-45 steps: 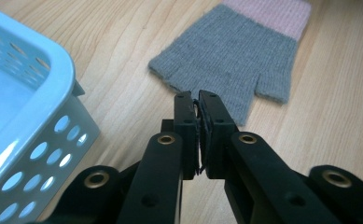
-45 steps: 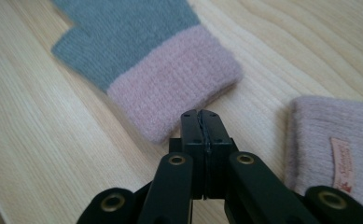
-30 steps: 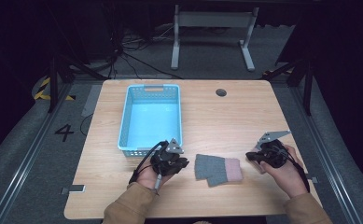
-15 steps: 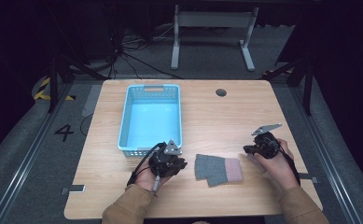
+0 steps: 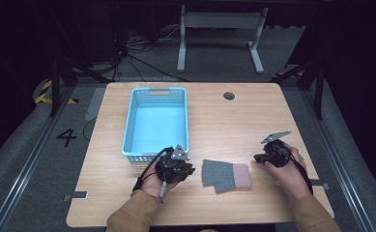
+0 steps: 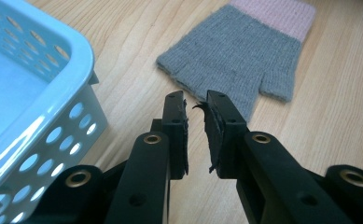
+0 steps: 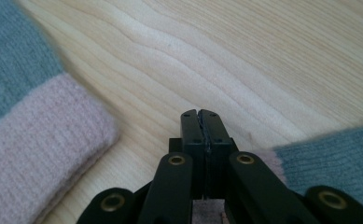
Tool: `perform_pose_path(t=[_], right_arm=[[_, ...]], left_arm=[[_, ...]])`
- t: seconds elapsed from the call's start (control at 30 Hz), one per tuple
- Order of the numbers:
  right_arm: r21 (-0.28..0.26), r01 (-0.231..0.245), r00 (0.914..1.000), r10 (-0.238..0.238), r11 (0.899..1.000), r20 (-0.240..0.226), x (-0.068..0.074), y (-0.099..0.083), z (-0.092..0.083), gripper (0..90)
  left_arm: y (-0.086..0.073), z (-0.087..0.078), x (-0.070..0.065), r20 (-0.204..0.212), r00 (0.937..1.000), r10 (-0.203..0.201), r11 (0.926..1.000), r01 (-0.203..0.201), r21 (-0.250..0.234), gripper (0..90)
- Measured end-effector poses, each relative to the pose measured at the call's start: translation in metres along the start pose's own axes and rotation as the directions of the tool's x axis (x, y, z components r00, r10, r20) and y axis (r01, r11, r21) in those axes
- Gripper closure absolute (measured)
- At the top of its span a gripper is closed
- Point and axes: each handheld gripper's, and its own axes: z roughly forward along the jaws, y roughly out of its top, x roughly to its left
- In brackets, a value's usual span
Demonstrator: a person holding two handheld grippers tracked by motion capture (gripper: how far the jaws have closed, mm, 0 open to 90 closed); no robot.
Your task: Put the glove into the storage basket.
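Left gripper (image 6: 195, 105), barely parted and empty, is nearing the glove (image 6: 244, 56) at upper right; right gripper (image 7: 200, 116) is clenched on a second glove (image 7: 328, 158), which risks slipping.

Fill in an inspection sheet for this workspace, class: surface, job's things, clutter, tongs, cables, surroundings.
surface: wooden table, bare around the items.
job's things: grey glove with pink cuff, lying flat; blue basket, empty.
clutter: nothing seen.
tongs: left tongs slightly apart, empty, pointing at the glove; right tongs shut, near the cuff.
cables: black cable trails from the left hand; floor cables behind the table.
surroundings: grey floor marked 4; metal stand.
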Motion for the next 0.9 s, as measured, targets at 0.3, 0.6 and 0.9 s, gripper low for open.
perform_pose_path(t=[0.3, 0.6, 0.9], right_arm=[[0.018, -0.02, 0.9998, 0.02, 1.0, -0.004, -0.001, -0.014, -0.01, 90.0], [0.028, -0.041, 0.9992, 0.041, 0.999, 0.002, -0.002, -0.028, -0.02, 90.0], [-0.053, -0.064, 0.9978, 0.065, 0.997, 0.015, -0.007, -0.033, -0.04, 90.0]], left_arm=[[0.008, 0.007, -0.002, 0.022, 0.9996, 0.016, 0.9999, -0.016, -0.002, 78.1], [0.016, 0.013, -0.004, 0.039, 0.9987, 0.032, 0.9995, -0.032, -0.006, 78.1], [0.021, 0.018, -0.005, 0.05, 0.9974, 0.052, 0.9987, -0.052, 0.003, 78.1]])
